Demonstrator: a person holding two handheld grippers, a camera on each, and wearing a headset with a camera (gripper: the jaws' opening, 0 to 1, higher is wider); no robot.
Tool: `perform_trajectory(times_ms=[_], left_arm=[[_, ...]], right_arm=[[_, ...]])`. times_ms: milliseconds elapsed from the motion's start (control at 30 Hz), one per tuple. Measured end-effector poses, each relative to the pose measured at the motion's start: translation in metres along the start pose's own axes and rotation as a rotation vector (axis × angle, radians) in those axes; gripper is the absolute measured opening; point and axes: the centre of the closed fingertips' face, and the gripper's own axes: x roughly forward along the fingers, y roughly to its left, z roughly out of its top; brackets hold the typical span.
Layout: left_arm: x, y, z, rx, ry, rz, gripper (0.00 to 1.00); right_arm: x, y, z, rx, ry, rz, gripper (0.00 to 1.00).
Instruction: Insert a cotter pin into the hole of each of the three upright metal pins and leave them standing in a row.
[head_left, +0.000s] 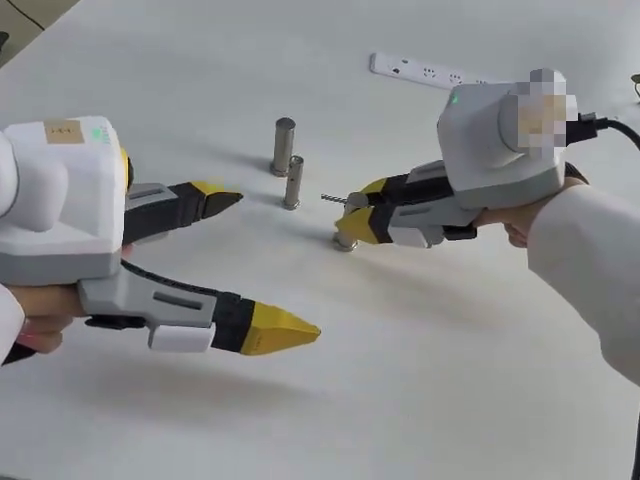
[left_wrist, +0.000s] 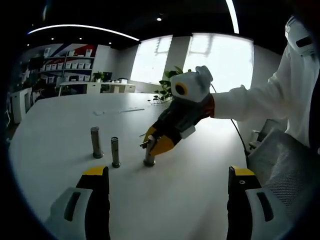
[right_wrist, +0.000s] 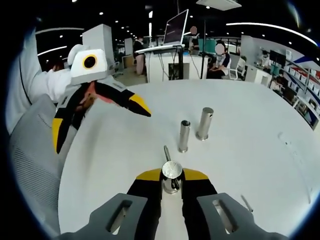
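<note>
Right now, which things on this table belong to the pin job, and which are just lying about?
Job: far pin, middle pin, near pin, cotter pin held at the near pin by the right hand-held gripper.
Lying about: power strip.

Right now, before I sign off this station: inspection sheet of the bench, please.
Surface: white table, plain.
Job's things: wide pin and narrow pin stand upright, apart, no cotter pin seen in either. The third pin stands under the right tongs; the cotter pin pokes out beyond it and appears to sit in its hole.
Clutter: power strip near the far edge.
Grippers: left tongs open, off the work; right tongs shut on the cotter pin.
Cables: black cable leaves the back of the right gripper.
Surroundings: open office, shelves, plant, mesh chair.
</note>
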Motion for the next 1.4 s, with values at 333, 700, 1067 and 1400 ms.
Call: perform_trajectory(times_ms=[333, 700, 1067, 1400], left_arm=[[0.005, 0.023, 0.012, 0.021, -0.007, 0.022, 0.9], [0.013, 0.066, 0.025, 0.006, -0.051, 0.115, 0.64], [0.03, 0.094, 0.012, 0.021, 0.002, 0.204, 0.37], [0.053, 0.094, 0.003, 0.018, 0.026, 0.228, 0.26]], right_arm=[[-0.014, 0.002, 0.033, 0.017, -0.135, -0.03, 0.25], [-0.057, 0.021, 0.043, 0.106, -0.231, -0.069, 0.47], [-0.087, 0.039, 0.008, 0.232, -0.227, -0.16, 0.71], [-0.123, 0.047, -0.027, 0.381, -0.24, -0.309, 0.8]])
